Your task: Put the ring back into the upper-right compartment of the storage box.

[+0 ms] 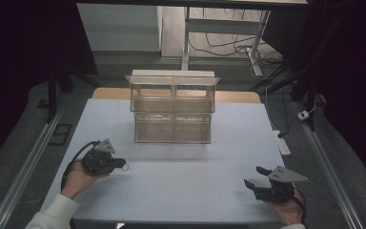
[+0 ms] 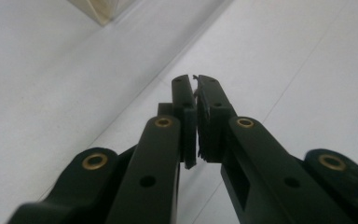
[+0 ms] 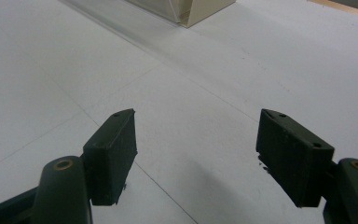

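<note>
A clear plastic two-tier organiser (image 1: 173,106) stands at the middle back of the white table (image 1: 181,191). My left gripper (image 1: 122,165) hovers at the front left, held by a hand in a white sleeve; in the left gripper view its jaws are pressed together (image 2: 196,95) with nothing between them. At the front right my right gripper (image 1: 256,175) rests low over the table, its two pads (image 3: 113,154) spread wide apart with bare tabletop between them (image 3: 196,140). A corner of the organiser (image 3: 200,11) lies ahead of it.
Beyond the table's far wooden edge (image 1: 238,97) are desk legs and cables (image 1: 228,45) on the floor. A white power strip (image 1: 283,145) lies off the table's right side. Metal rails (image 1: 26,167) run along both sides.
</note>
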`<state>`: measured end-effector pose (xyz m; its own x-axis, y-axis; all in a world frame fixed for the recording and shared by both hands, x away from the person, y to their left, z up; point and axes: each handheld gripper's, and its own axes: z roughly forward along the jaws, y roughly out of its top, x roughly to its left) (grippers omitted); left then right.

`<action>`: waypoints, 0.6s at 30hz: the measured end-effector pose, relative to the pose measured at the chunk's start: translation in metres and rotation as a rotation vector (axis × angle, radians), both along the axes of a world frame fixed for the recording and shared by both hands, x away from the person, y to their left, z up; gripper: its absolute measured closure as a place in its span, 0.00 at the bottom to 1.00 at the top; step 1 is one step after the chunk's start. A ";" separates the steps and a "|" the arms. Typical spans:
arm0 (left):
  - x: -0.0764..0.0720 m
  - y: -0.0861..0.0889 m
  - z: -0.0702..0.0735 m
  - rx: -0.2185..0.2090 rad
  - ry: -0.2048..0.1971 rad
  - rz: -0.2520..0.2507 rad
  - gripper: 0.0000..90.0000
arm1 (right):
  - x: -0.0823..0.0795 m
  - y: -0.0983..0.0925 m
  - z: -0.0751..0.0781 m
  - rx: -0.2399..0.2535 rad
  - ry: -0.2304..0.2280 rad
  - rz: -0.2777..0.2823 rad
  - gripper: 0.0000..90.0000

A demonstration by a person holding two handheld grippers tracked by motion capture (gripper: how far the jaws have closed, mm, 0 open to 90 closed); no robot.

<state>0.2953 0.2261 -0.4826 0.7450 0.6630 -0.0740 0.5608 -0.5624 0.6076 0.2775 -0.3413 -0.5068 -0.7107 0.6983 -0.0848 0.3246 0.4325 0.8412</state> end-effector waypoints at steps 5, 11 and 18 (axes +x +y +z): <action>-0.005 0.002 0.004 -0.024 -0.028 0.011 0.95 | 0.000 0.001 0.000 -0.004 -0.002 0.000 0.32; -0.008 0.006 0.009 -0.078 -0.052 0.030 0.95 | 0.000 0.000 0.000 0.001 -0.001 -0.001 0.32; -0.009 0.012 0.014 -0.116 -0.081 0.053 0.95 | 0.000 0.000 0.000 0.000 -0.002 -0.001 0.32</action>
<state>0.2861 0.2381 -0.4686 0.7155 0.6923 -0.0936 0.5344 -0.4562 0.7115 0.2773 -0.3411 -0.5068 -0.7099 0.6990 -0.0864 0.3235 0.4326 0.8415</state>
